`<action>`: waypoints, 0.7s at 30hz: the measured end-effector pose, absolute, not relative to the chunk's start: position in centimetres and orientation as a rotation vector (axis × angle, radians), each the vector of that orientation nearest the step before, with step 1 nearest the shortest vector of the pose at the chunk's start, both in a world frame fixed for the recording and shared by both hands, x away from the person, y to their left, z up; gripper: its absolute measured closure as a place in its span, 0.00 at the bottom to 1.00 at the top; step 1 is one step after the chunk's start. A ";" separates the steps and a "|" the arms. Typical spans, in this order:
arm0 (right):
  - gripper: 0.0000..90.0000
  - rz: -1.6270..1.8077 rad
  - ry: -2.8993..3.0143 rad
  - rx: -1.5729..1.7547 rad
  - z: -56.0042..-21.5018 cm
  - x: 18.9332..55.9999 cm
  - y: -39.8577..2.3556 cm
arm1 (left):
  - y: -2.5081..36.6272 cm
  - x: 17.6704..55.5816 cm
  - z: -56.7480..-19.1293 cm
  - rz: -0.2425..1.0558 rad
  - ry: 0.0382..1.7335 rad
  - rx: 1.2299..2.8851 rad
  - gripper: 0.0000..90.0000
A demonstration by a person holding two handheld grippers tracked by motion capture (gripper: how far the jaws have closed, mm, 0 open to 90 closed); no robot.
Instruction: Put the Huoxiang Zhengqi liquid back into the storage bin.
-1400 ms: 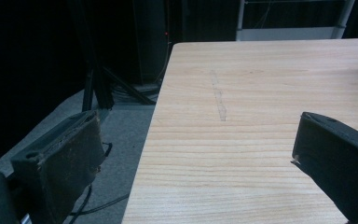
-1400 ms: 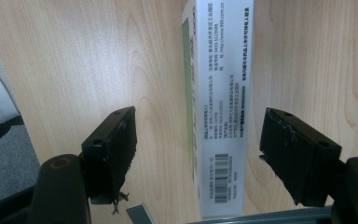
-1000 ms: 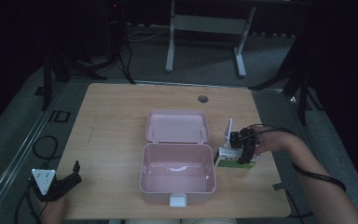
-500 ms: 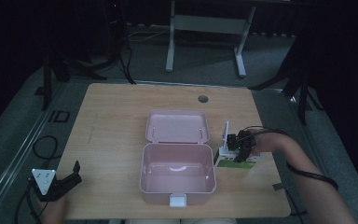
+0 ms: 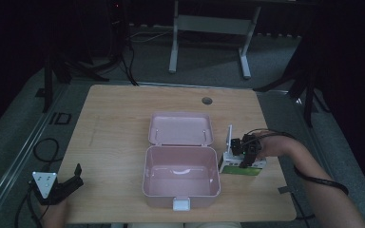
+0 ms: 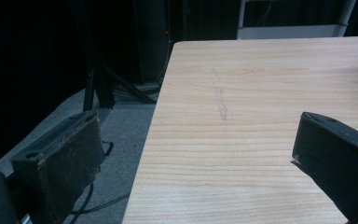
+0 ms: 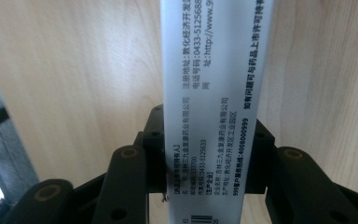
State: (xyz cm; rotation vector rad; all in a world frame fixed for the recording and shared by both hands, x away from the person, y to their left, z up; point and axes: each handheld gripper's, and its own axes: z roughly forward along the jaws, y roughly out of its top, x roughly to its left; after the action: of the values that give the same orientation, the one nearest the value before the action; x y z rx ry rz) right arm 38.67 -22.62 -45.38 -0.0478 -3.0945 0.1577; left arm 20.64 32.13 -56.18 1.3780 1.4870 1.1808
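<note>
My right gripper (image 7: 205,163) sits so close to the white carton (image 7: 212,93) that the carton's ends run off the top and bottom edges, and its smallest print blurs — I can't read it. From above, the gripper covers part of that carton (image 5: 242,167). Beside the pink box (image 5: 180,178), my left gripper (image 6: 200,154) has both jaws cut off by the frame's bottom.

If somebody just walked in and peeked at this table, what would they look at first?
Probably the open pink box in the middle of the wooden table, its lid laid back flat. Next, just right of it, the right gripper is shut on a white and green carton printed with small writing. Far off at the table's near left corner, the left gripper sits open, holding nothing.
</note>
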 end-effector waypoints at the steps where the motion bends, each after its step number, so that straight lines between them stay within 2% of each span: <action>1: 0.69 0.156 -3.097 -0.039 -45.2 38.5 -22.6 | 32.1 20.6 -56.2 1.182 1.487 1.378 0.02; 21: 0.69 0.166 -3.067 -0.045 -41.3 34.5 -22.7 | 32.1 20.7 -56.2 1.185 1.493 1.378 0.02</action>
State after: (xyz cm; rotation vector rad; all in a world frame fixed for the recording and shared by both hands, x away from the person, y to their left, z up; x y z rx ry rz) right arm 34.52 -22.73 -41.32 -0.0455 -3.0665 0.1659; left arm 20.66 32.11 -56.18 1.3778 1.4926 1.1846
